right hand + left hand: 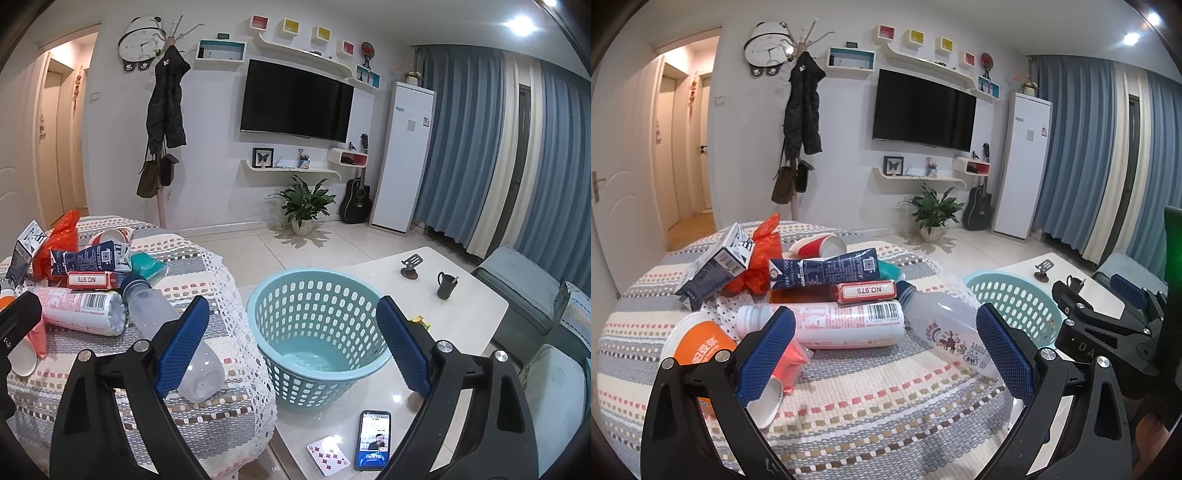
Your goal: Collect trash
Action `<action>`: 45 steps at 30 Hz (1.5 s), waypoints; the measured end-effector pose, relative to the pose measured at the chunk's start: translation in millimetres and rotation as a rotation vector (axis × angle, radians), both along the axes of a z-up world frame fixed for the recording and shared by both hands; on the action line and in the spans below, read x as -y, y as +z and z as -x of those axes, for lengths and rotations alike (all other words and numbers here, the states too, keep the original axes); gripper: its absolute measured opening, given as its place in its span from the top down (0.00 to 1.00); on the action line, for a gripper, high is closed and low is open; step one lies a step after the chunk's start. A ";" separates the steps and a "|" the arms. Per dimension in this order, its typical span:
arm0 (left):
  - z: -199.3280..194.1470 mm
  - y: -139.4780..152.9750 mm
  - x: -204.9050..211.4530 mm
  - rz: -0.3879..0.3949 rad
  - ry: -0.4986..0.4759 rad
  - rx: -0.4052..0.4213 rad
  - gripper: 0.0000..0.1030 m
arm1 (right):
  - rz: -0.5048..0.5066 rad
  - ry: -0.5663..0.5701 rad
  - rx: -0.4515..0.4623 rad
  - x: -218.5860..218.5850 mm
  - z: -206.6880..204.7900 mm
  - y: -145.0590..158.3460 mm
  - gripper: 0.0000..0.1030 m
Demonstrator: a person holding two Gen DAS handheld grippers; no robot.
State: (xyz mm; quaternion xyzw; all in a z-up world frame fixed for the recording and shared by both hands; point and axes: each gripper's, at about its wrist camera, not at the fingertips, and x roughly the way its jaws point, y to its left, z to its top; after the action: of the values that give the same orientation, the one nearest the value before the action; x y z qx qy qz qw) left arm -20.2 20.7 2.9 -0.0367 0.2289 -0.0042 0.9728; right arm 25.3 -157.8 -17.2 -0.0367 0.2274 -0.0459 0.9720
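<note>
While trash litters the tablecloth [886,398] | left gripper [886,354] gaping, empty; right gripper [291,343] agape before basket [317,332]

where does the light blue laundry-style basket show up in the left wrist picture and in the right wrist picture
Left wrist view: the light blue basket sits right of centre, just beyond the table's edge, partly hidden behind the blue pad.
Right wrist view: the same basket stands in the middle, on the white table, empty as far as shows.
Shared landmark: the clear plastic bottle lying beside it, on the striped cloth.
</note>
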 end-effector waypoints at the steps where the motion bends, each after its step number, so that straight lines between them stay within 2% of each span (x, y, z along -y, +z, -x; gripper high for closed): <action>1: 0.2 0.0 -0.1 -0.003 0.002 -0.001 0.08 | 0.000 0.002 0.000 -0.3 0.1 0.3 0.17; 5: 2.4 -1.4 -3.7 -0.024 0.023 -0.005 0.07 | -0.014 0.033 -0.011 -3.6 -2.9 2.1 0.27; 7: 7.0 -1.6 -10.4 -0.044 0.058 -0.007 0.07 | -0.026 0.058 -0.020 -5.7 -5.2 2.9 0.39; 9: 13.5 -2.1 -22.6 -0.053 0.103 -0.012 0.07 | -0.042 0.104 -0.032 -9.9 -7.8 3.3 0.43; 15: 37.9 -18.4 -78.7 -0.017 0.254 -0.087 0.07 | -0.086 0.275 -0.075 -26.6 -18.0 -2.1 0.43; 17: 42.5 -27.3 -93.7 -0.005 0.286 -0.119 0.08 | -0.095 0.307 -0.095 -33.0 -24.3 -6.2 0.38; 18: 43.1 -31.6 -100.0 0.002 0.296 -0.139 0.08 | -0.103 0.322 -0.103 -35.4 -27.7 -8.2 0.32; 19: 43.7 -34.8 -104.5 0.006 0.300 -0.153 0.08 | -0.108 0.336 -0.115 -37.2 -31.5 -10.3 0.28; 22: 37.7 -43.6 -113.0 0.025 0.298 -0.193 0.08 | -0.096 0.358 -0.158 -41.8 -43.3 -17.3 0.27; 25: 27.4 -53.4 -110.4 0.010 0.277 -0.237 0.08 | -0.157 0.409 -0.254 -40.2 -60.2 -27.6 0.27; 27: 21.9 -58.4 -108.9 -0.016 0.274 -0.258 0.11 | -0.189 0.446 -0.316 -40.0 -68.4 -35.1 0.27; 29: 17.8 -61.1 -113.4 -0.012 0.280 -0.286 0.19 | -0.199 0.469 -0.354 -43.6 -72.1 -43.0 0.27; 33: 19.6 -63.8 -131.0 0.023 0.296 -0.309 0.21 | -0.196 0.502 -0.387 -55.3 -69.0 -51.5 0.27; 37: 37.5 -60.0 -154.6 0.034 0.329 -0.311 0.21 | -0.192 0.531 -0.395 -67.1 -62.2 -51.0 0.46; 39: 47.9 -58.8 -170.3 0.038 0.357 -0.318 0.22 | -0.200 0.550 -0.406 -72.8 -58.1 -50.0 0.52; 41: 57.0 -55.7 -182.7 0.059 0.347 -0.315 0.23 | -0.207 0.565 -0.417 -78.3 -54.8 -49.6 0.52; 45: 62.1 -42.1 -189.1 0.136 0.260 -0.285 0.21 | -0.214 0.561 -0.427 -83.5 -55.4 -48.2 0.52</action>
State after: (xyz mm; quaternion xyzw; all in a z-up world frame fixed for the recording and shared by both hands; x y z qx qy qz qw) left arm -82.2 209.8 -39.2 -0.1320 0.3567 0.1111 0.9182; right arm 80.6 -74.3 -65.4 -0.0046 0.4098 0.2553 0.8757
